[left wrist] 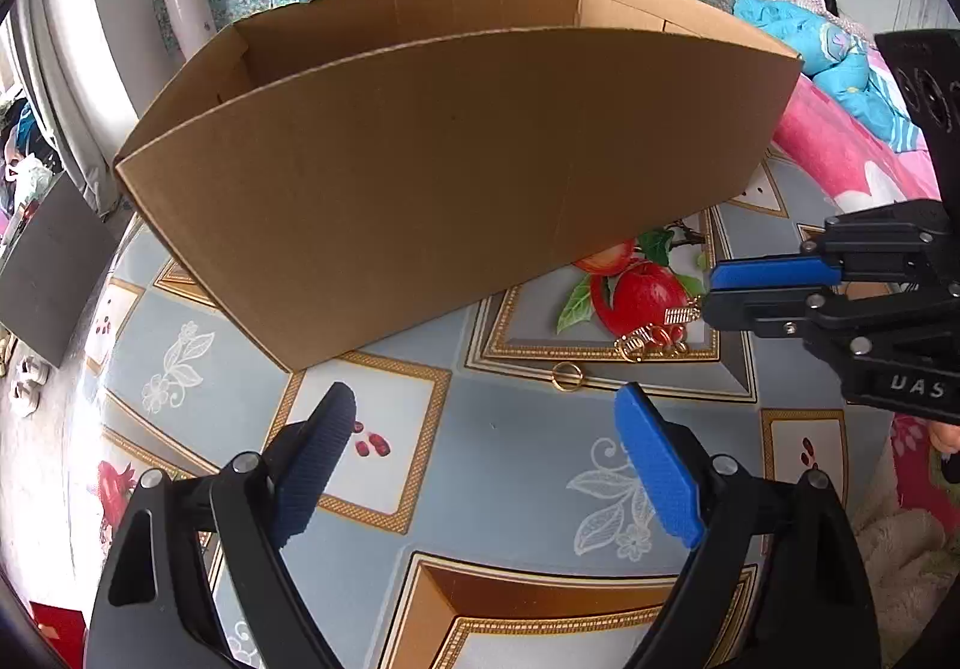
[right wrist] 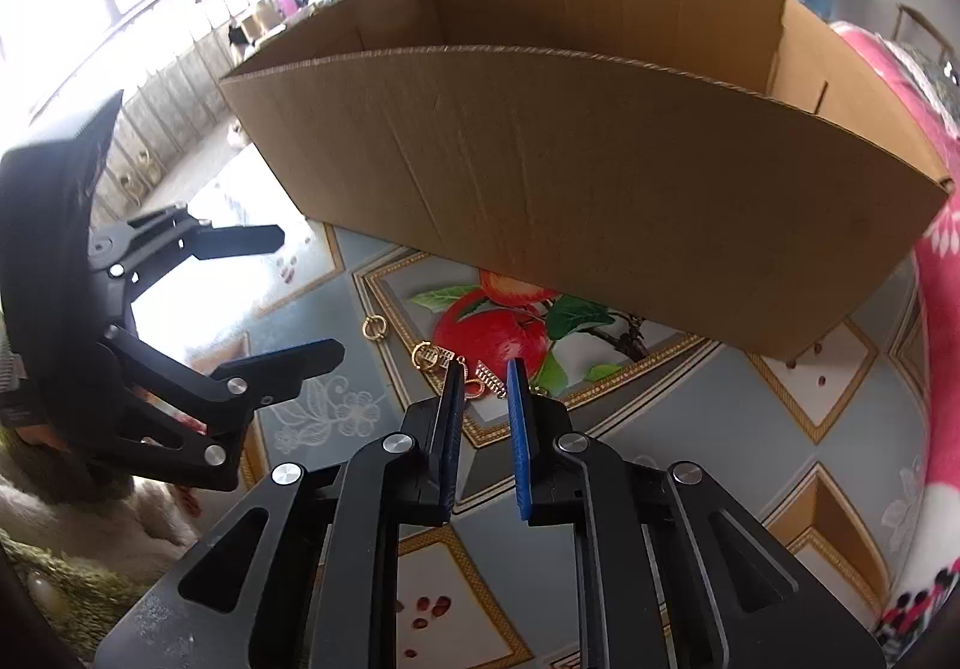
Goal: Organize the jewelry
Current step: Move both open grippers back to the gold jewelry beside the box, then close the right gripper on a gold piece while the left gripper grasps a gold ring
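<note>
Tabletop [left wrist: 498, 465] covered by glossy printed cloth: grey-blue fields, gold-framed squares, white flower outlines, red apples with green leaves. Cardboard box [left wrist: 432, 177], open at the top, standing across the far part of the tabletop, long plain side toward both cameras, inside not visible. Gold jewelry [left wrist: 657, 336] lying on the apple print just in front of the box, near its right end in the left wrist view: small cluster of rings and rectangular comb-like pieces. Single gold ring [left wrist: 567, 376] a little apart from the cluster, closer to the near edge.

Left gripper [left wrist: 486, 465] low over the tabletop, fingers wide apart, nothing between them, ring just beyond the tips. Right gripper [right wrist: 486, 375] right at the cluster, fingers drawn close with only a narrow gap, tips down among the gold pieces; cannot tell whether any piece is pinched.

Around the table: pink bedding with blue clothes at the right edge, floral turquoise cloth hanging on the far wall, blue water bottle beside it, dark red door in the far right corner, bright window and hanging clothes on the left, shoes on the floor.
</note>
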